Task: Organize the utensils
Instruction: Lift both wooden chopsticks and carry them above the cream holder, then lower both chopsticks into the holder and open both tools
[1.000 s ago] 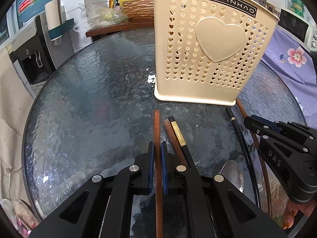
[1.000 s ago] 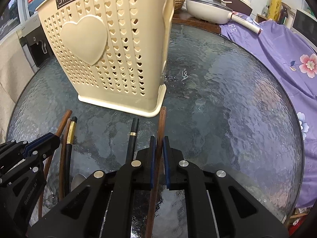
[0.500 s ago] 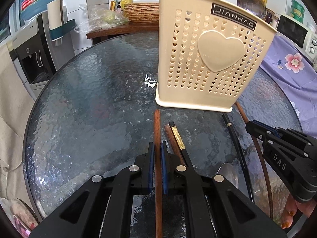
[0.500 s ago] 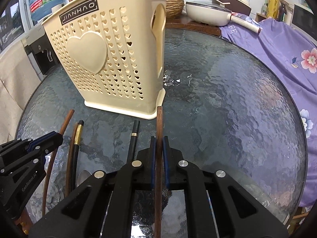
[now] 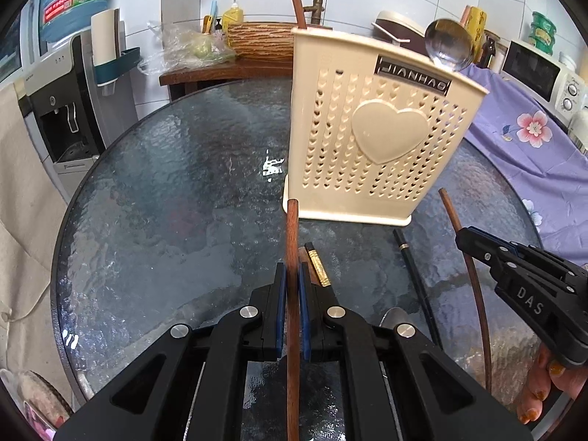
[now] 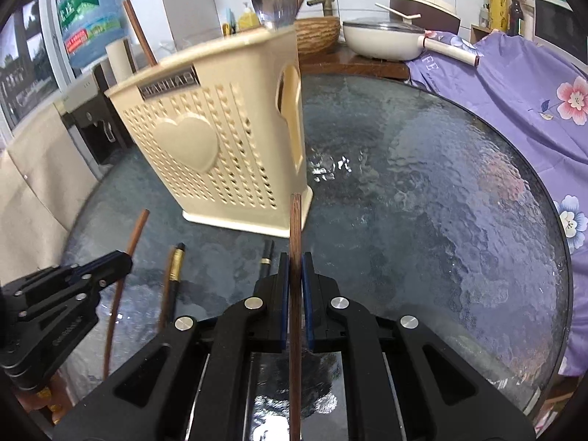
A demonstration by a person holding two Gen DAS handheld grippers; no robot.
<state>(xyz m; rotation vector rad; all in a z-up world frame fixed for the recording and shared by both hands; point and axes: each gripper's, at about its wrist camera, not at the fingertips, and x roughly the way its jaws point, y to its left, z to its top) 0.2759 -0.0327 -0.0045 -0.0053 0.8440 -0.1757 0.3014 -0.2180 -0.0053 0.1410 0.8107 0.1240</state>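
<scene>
Gripping one brown wooden chopstick (image 5: 292, 257) each, the left gripper (image 5: 291, 286) and right gripper (image 6: 295, 279) stay clear of the cream perforated plastic utensil basket (image 5: 378, 136) at upper centre; each stick apparently needs tipping upright over the rim next.

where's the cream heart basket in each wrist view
Left wrist: cream heart basket stands right of centre, upper half, on the glass table.
Right wrist: the basket stands left of centre, upper half.
Shared landmark: the metal spoon sticking out of the basket's top.
</scene>
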